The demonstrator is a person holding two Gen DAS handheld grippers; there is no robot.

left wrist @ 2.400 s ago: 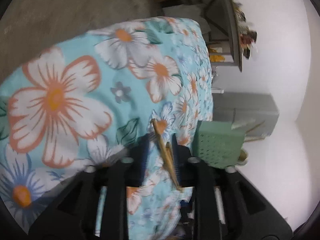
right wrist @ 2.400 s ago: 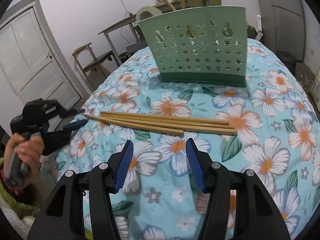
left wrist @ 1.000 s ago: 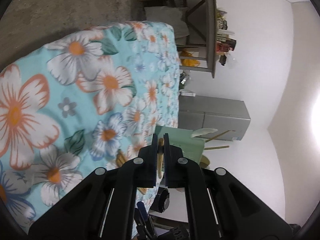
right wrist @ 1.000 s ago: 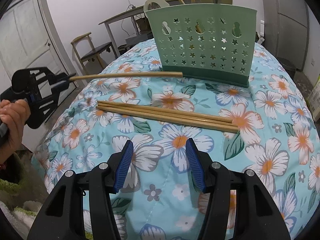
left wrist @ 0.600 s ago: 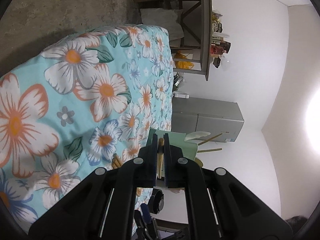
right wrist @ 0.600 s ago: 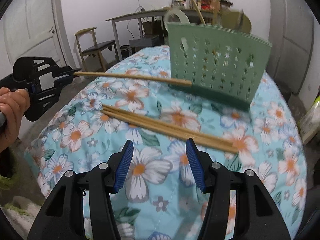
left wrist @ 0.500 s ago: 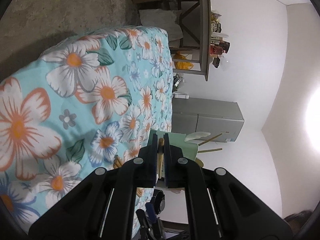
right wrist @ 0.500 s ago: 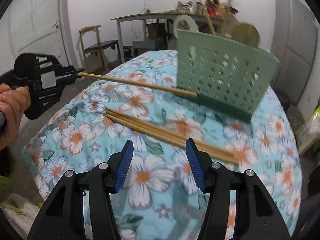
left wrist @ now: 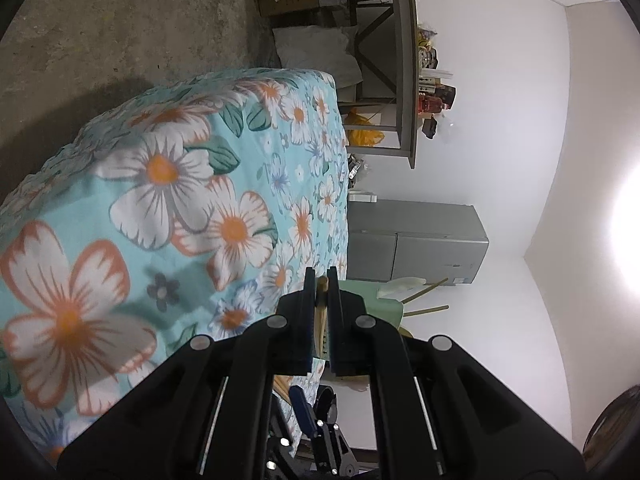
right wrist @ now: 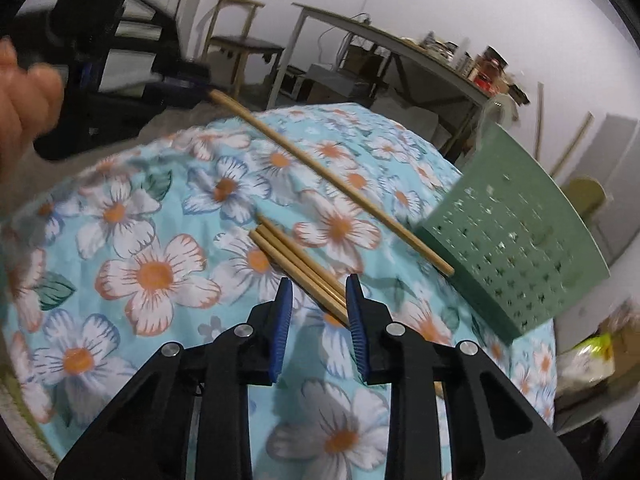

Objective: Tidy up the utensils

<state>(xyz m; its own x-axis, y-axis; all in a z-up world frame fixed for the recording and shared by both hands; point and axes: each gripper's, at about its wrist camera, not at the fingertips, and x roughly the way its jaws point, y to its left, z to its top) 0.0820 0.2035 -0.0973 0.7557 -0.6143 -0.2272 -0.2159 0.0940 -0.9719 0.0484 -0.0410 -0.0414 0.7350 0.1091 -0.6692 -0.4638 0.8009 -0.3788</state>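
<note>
My left gripper (left wrist: 321, 280) is shut on one end of a bamboo chopstick (left wrist: 321, 308). In the right wrist view that chopstick (right wrist: 328, 184) slants over the floral tablecloth (right wrist: 160, 276), its free tip at the foot of the green perforated utensil holder (right wrist: 516, 240). A hand holds the left gripper (right wrist: 188, 76) at the upper left there. Three more chopsticks (right wrist: 296, 256) lie side by side on the cloth. My right gripper (right wrist: 319, 292) hangs just over their near part, its jaws closing, the sticks running between the blue pads (right wrist: 282, 320) with gaps on both sides.
The round table drops off at its left edge to a concrete floor (left wrist: 120, 20). Behind stand a grey work table (right wrist: 400, 52) with clutter, a wooden chair (right wrist: 236, 44) and a grey cabinet (left wrist: 420, 240). The green holder (left wrist: 380, 304) has utensils in it.
The right view has rolled and moved in over the three chopsticks, and its jaws have narrowed around them. The left gripper keeps its chopstick, the tip now lower, at the holder's foot.
</note>
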